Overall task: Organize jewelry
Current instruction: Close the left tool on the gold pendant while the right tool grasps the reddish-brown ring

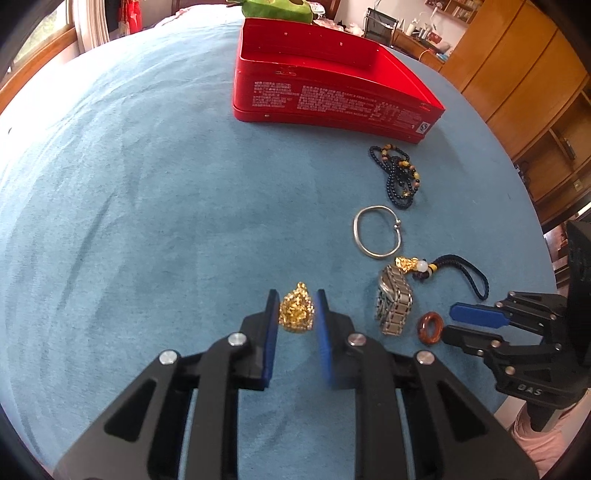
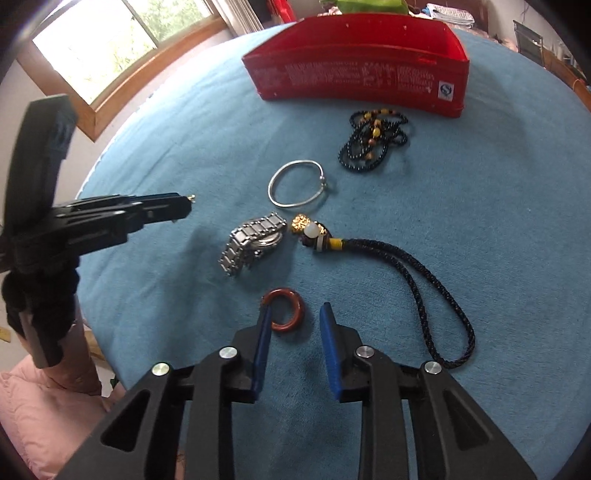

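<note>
A bunched gold necklace (image 1: 296, 308) sits between the blue pads of my left gripper (image 1: 296, 299), which is shut on it. In the right wrist view that gripper (image 2: 186, 206) hangs above the cloth with a bit of gold at its tip. A red-brown ring (image 2: 284, 312) lies on the cloth between the fingers of my right gripper (image 2: 295, 309). The left pad touches it, the right pad stands clear, so the jaws are open. In the left wrist view the ring (image 1: 430, 326) lies just before the right gripper (image 1: 448, 322). An open red tin (image 1: 332, 99) (image 2: 362, 81) stands at the far side.
On the blue cloth (image 1: 147, 184) lie a steel watch (image 2: 255, 240), a silver bangle (image 2: 271, 188), a black bead necklace (image 2: 373, 144) and a gold charm (image 2: 310, 227) on a black cord (image 2: 424, 280). A green plush (image 1: 277, 9) sits behind the tin.
</note>
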Demonstrator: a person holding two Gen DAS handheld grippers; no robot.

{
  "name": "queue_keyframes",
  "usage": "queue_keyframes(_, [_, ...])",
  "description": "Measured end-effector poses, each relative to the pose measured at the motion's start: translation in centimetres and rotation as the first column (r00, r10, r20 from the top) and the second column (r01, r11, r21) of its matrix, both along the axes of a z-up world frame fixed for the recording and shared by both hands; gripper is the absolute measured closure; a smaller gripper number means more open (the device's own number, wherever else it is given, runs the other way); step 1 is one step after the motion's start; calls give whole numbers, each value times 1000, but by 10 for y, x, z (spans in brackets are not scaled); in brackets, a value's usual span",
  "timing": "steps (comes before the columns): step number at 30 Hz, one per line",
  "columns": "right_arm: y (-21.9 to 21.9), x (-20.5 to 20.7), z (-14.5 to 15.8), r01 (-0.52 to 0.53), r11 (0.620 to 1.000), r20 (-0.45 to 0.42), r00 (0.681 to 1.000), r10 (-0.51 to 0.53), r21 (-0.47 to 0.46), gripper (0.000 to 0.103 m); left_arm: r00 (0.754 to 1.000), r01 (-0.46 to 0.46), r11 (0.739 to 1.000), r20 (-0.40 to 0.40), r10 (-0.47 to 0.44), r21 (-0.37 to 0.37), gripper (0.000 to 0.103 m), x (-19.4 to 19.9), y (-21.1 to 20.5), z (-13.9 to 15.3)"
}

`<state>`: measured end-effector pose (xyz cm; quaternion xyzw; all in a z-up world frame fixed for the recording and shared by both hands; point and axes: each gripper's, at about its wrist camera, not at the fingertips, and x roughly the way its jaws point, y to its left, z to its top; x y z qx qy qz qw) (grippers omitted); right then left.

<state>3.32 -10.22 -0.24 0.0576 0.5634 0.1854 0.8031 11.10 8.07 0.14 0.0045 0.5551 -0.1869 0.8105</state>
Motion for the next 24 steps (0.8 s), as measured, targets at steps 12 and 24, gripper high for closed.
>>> queue_keyframes(12, [13, 3, -7, -18, 999, 18, 1000, 19, -47, 95, 1000, -10, 1000, -4, 10, -11, 85, 1, 5, -2])
queue_keyframes(24, [-19, 1, 26, 37, 997, 111, 993, -44, 69, 96, 999, -16, 1000, 28, 16, -22, 85, -1, 7, 9])
